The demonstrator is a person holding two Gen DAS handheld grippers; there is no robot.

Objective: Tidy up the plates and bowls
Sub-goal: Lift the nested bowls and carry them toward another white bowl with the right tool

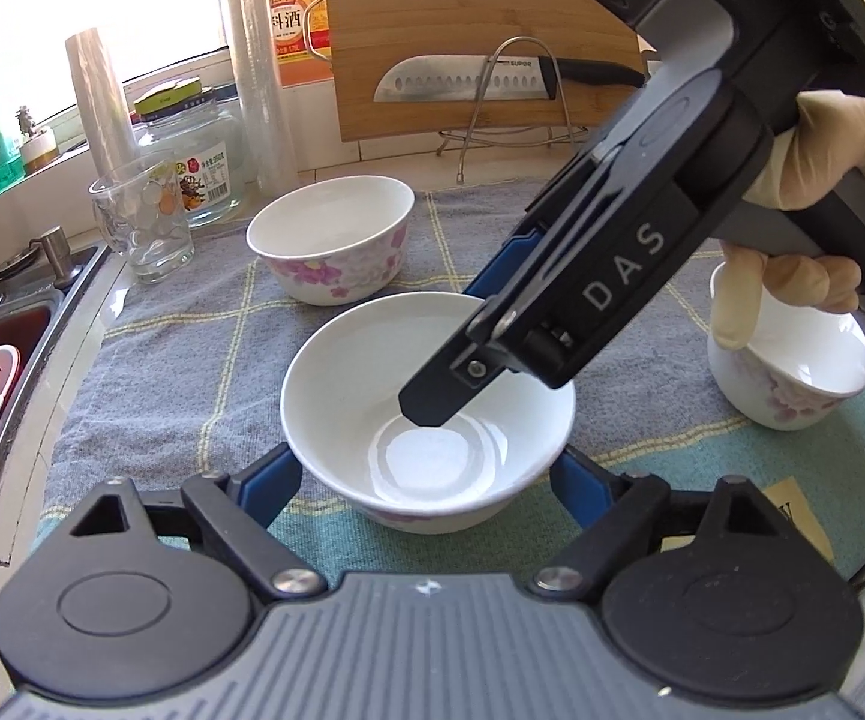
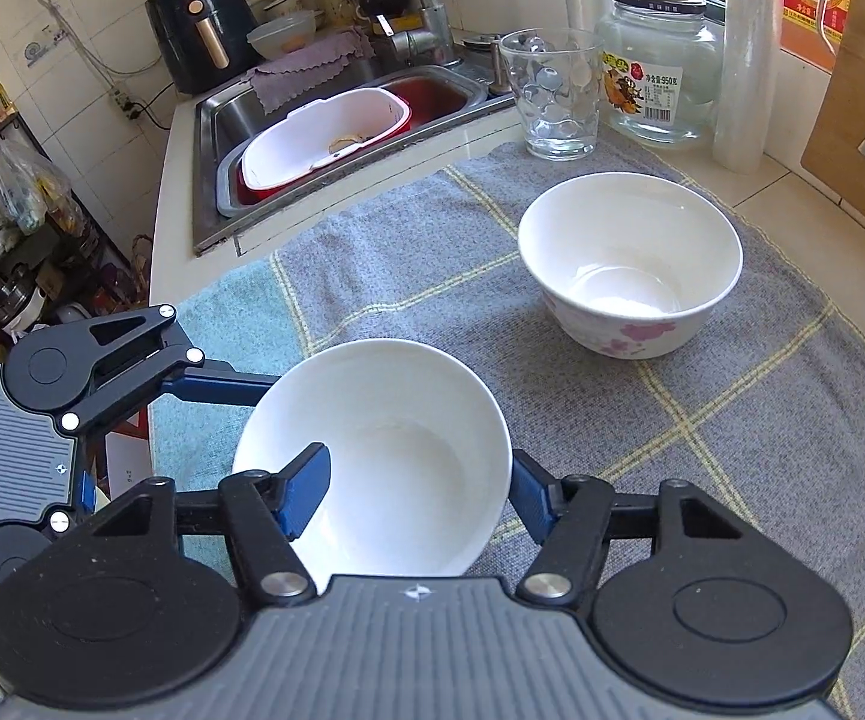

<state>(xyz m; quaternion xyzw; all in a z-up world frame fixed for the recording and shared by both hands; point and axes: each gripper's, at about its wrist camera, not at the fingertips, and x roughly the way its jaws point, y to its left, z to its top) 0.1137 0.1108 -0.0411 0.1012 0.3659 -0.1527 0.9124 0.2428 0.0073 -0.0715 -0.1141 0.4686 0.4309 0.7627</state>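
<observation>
Three white bowls with pink flowers stand on a grey checked cloth [image 1: 192, 348]. The near bowl [image 1: 426, 414] sits between the fingers of my left gripper [image 1: 426, 483], which straddles it with the jaws wide. My right gripper [image 1: 450, 354] reaches in from the upper right, one finger inside the bowl and one outside its far rim. In the right wrist view the same bowl [image 2: 384, 456] fills the space between the right gripper's fingers [image 2: 306, 486], one finger inside and one outside. A second bowl [image 1: 330, 237] [image 2: 630, 264] stands farther back. A third bowl [image 1: 792, 372] is at the right.
A glass tumbler [image 1: 144, 222] [image 2: 558, 90], a glass jar [image 1: 198, 144] [image 2: 660, 72] and film rolls [image 1: 252, 60] stand behind the cloth. A cutting board with a knife [image 1: 468, 81] leans at the back. The sink [image 2: 312, 120] with a white and red basin lies to the left.
</observation>
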